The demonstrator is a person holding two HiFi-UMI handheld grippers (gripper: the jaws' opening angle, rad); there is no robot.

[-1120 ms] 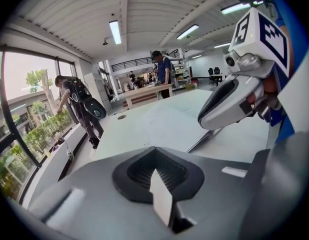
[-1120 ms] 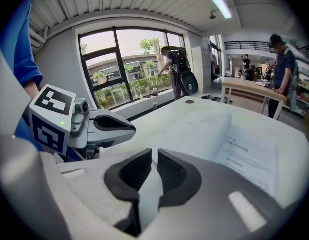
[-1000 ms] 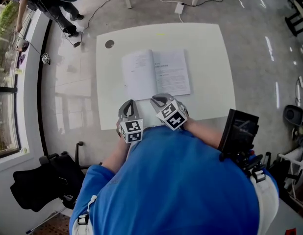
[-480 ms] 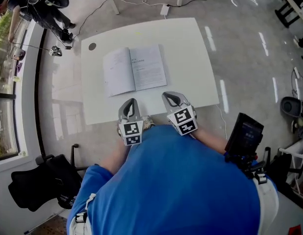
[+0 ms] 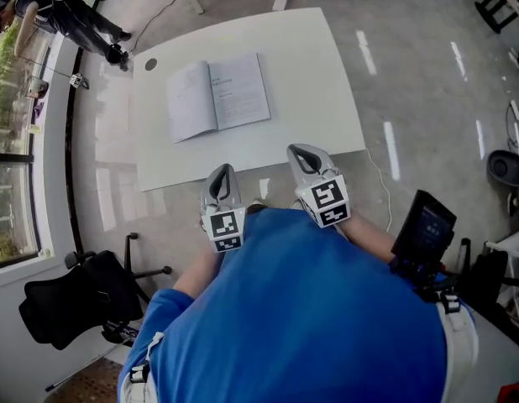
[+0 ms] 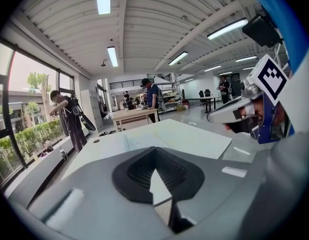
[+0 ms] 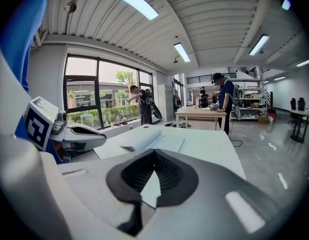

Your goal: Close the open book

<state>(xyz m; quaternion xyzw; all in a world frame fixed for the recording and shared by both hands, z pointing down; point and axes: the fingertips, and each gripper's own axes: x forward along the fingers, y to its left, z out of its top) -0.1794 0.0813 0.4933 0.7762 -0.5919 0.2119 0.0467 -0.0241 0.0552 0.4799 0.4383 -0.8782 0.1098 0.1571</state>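
Head view: the open book [image 5: 217, 97] lies flat on the white table [image 5: 310, 82], pages up, at roughly 11 o'clock from both grippers. The left gripper [image 5: 222, 173] and right gripper [image 5: 303, 152] hover side by side at the table's near edge, well apart from the book.

Left gripper view: jaws pressed together, nothing in them, book ahead at 12.

Right gripper view: jaws have just been closing and now meet, empty. Book at 12 o'clock, left gripper at 9.

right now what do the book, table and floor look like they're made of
Book: paper, matte white pages with printed lines, bowed at the spine. Table: smooth white top, likely laminate or painted board; faint sheen. Floor: glossy grey, perhaps polished concrete or tile; it reflects bright streaks of light.
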